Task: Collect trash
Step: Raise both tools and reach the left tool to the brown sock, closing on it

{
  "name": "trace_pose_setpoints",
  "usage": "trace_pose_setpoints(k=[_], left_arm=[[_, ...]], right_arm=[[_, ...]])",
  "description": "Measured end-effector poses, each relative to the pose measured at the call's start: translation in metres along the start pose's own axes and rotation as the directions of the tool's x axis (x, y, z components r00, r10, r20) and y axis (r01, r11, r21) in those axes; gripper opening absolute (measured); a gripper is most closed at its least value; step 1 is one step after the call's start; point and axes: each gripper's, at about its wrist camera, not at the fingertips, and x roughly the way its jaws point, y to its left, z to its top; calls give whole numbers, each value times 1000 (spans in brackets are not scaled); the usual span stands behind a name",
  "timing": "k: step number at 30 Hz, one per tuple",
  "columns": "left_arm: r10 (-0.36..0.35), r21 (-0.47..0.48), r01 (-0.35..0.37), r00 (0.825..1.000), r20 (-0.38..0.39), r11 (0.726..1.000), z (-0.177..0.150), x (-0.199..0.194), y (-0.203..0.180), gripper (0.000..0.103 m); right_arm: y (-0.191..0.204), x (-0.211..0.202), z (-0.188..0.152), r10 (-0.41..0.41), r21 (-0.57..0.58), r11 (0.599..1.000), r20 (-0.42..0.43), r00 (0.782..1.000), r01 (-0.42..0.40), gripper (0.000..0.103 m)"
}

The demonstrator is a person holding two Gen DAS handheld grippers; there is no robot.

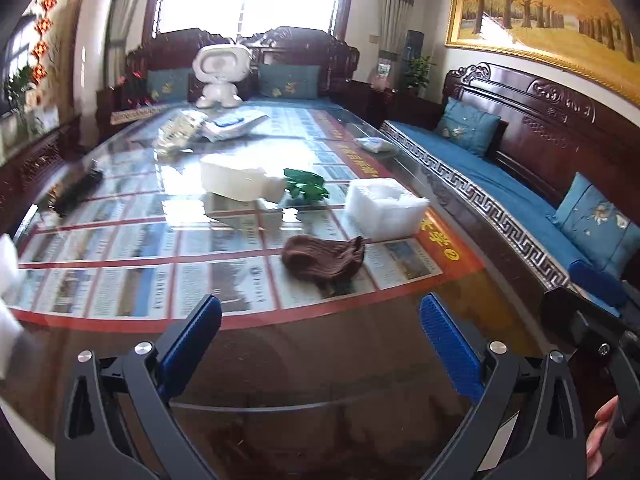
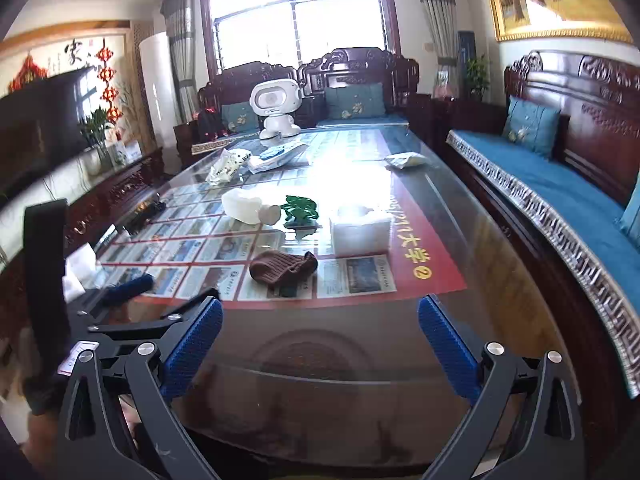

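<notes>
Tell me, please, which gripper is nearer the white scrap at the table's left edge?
Left. The left gripper hovers right beside the white scrap; the right gripper is farther off to its right.

We saw strong daylight pouring through the window (image 2: 296, 20), blown out to white in both views. It threw hard glare across the glass tabletop (image 1: 192, 168). Fisheye distortion bent the sofa (image 2: 560, 208) at the edges, the corners were vignetted black, and the left view was slightly blurred.

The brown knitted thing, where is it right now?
In both views the brown knitted cloth lies on the glass table, just nearer than the white foam block.
</notes>
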Motion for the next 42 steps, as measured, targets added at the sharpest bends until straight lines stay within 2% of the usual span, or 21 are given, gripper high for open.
trace_pose_setpoints(k=[3,9,13,16,18,22,27,33,38,39,41,42], left_arm=[[-16,19,17,999,-40,1000,6,24,-4,99],[-10,63,13,999,-46,998,17,54,-19,99],[-18,68,19,1000,-26,998,27,65,-21,99],[-4,66,8,998,-57,998,34,84,-19,99],[9,41,-5,994,-106,999,37,100,-15,99],[34,16,-32,988,-151,999,38,122,-7,99],[51,9,-51,977,-207,999,39,142,-2,99],[40,45,-29,958,-285,999,38,159,-9,99],[56,107,-25,953,-299,994,38,163,-18,98],[53,111,-21,954,-296,994,38,162,-19,95],[64,132,-27,957,-281,991,38,159,-21,81],[63,134,-27,959,-278,991,39,157,-21,70]], right_arm=[[-12,17,10,9,35,999,-14,1000,-8,95],[-35,52,17,38,113,993,-104,994,-27,95],[-40,58,20,37,87,996,-77,996,-30,95],[-44,60,23,54,86,995,-68,996,-49,95],[-45,63,25,65,89,994,-63,996,-60,95],[-48,66,25,110,97,990,-42,993,-105,95],[-49,71,28,129,98,987,-39,991,-125,95],[-49,81,27,141,99,986,-54,989,-135,95],[-44,85,26,113,64,992,-61,992,-109,95],[-44,86,25,110,62,992,-65,992,-106,95],[-44,88,25,103,60,993,-74,992,-98,95],[-44,89,25,97,59,994,-79,992,-92,95]])
